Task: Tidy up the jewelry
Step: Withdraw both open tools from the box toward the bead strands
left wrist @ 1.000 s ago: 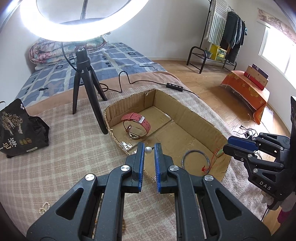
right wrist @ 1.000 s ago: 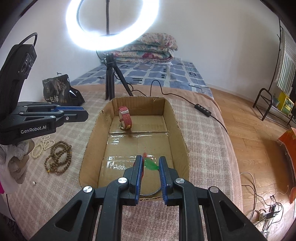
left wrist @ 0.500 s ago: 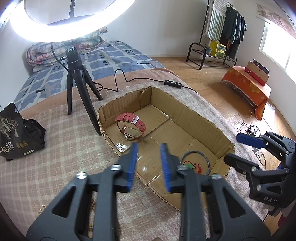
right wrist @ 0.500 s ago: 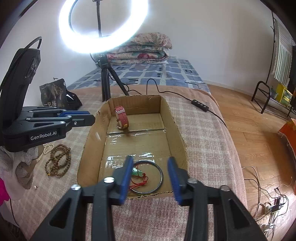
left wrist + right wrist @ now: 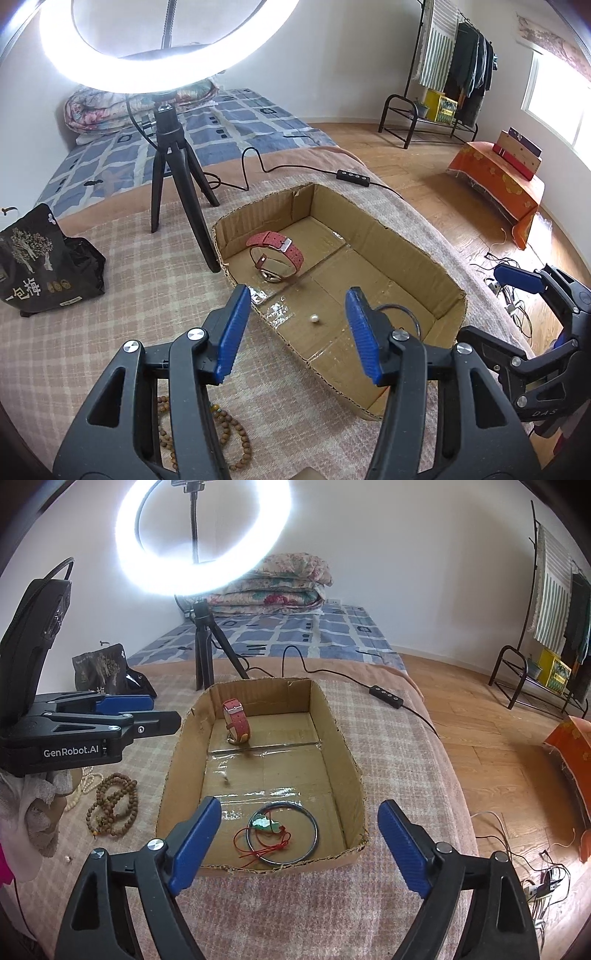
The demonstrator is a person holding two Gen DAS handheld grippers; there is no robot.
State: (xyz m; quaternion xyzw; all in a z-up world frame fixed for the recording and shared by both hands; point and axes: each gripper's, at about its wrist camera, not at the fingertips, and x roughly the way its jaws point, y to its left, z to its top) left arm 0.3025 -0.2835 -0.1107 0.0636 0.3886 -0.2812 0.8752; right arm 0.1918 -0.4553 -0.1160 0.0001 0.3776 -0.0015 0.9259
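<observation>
Box (image 5: pixel 343 753) sits on the bed blanket (image 5: pixel 399 775). Inside it: red watch (image 5: pixel 236 722) upright at the far end, small pearl (image 5: pixel 314 318) loose mid-floor, metal bangle (image 5: pixel 282 834) at the near end with a green pendant on red cord (image 5: pixel 267 825) lying inside its ring.

Left tool (image 5: pixel 297 325): jaws opening, nothing between the pads; the pearl is on the box floor below them. Right tool (image 5: pixel 299 843): jaws opening wide, also empty, hovering above the bangle and pendant.

Outside the box, left of it on the blanket: brown bead strings (image 5: pixel 112 808) and a white bead strand (image 5: pixel 79 788), not yet stowed. Those look like the next pick.

To do it well: lift both tools straight clear before moving off, so no pad snags the red cord or knocks the pearl rolling. For the beads, come down on a bunched section, not a single strand, and clench fully before lifting or it slips out. Drop them in the open middle of the box, apart from the bangle.

Ring light tripod (image 5: pixel 207 653) stands beyond the box; keep clear.
</observation>
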